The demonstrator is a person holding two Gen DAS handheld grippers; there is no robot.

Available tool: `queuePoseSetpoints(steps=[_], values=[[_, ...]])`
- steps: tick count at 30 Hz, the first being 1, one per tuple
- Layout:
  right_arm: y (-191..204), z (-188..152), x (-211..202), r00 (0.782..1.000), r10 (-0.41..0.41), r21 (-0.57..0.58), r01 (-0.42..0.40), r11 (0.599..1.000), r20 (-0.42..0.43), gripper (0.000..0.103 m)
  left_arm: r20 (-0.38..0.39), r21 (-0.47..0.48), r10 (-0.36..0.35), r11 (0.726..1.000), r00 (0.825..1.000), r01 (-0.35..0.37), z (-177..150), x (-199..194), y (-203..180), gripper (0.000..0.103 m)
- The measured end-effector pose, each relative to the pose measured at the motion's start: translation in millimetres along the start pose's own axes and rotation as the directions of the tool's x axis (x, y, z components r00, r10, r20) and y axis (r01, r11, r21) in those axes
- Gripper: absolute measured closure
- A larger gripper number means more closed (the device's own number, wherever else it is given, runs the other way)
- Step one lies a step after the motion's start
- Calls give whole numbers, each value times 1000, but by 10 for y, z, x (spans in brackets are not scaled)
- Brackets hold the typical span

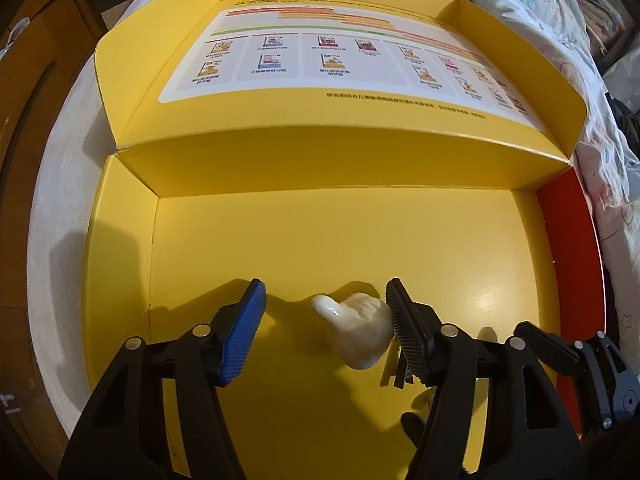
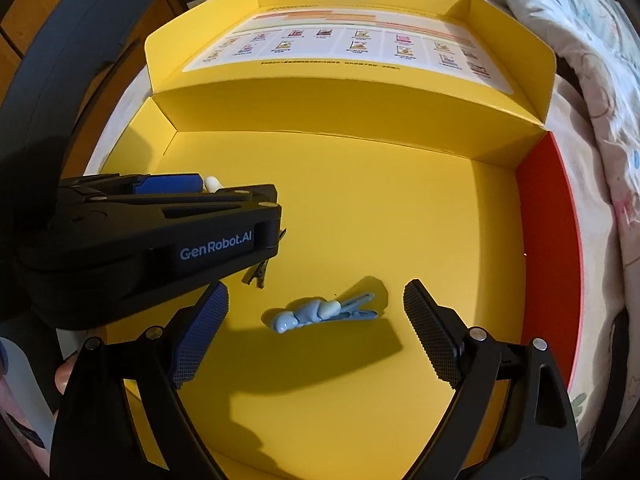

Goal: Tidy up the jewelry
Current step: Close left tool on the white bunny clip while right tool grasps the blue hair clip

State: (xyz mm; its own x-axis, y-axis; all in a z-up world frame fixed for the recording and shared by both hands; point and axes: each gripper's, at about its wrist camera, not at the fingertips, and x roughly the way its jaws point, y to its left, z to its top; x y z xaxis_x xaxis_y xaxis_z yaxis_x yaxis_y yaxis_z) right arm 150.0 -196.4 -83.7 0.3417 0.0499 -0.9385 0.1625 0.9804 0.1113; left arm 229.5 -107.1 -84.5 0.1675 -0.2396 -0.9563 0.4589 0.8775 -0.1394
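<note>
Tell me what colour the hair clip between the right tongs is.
Light blue; the hair clip shows best in the right wrist view, lying in the yellow box.

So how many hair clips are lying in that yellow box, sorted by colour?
Cream: 1, the cream clip, between the fingers of the left tool.
Blue: 1, the blue clip, on the floor of the yellow box ahead of the right tool.
Total: 2. A dark metal prong shows beside the left tool; it may belong to the cream clip.
</note>
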Motion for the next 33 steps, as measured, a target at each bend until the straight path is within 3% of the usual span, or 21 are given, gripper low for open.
queuePoseSetpoints(steps=[5, 9, 13, 24, 33], values=[[43, -14, 76, 1000, -21, -6, 21, 1000, -14, 15, 1, 6, 0, 1000, 1000, 0, 2, -16, 0, 44], [16, 5, 110, 999, -27, 2, 28, 1000, -25, 19, -1, 8, -6, 1000, 1000, 6, 4, -44, 13, 59], [16, 2, 117, 998, -52, 1, 52, 999, -32, 27, -12, -2, -22, 1000, 1000, 22, -4, -62, 42, 64], [45, -12, 61, 996, -80, -21, 79, 997, -44, 50, -35, 9, -31, 999, 999, 31, -4, -28, -71, 64], [196, -34, 80, 991, -110, -64, 106, 992, -69, 50, -36, 5, -25, 1000, 999, 25, 34, -13, -112, 64]])
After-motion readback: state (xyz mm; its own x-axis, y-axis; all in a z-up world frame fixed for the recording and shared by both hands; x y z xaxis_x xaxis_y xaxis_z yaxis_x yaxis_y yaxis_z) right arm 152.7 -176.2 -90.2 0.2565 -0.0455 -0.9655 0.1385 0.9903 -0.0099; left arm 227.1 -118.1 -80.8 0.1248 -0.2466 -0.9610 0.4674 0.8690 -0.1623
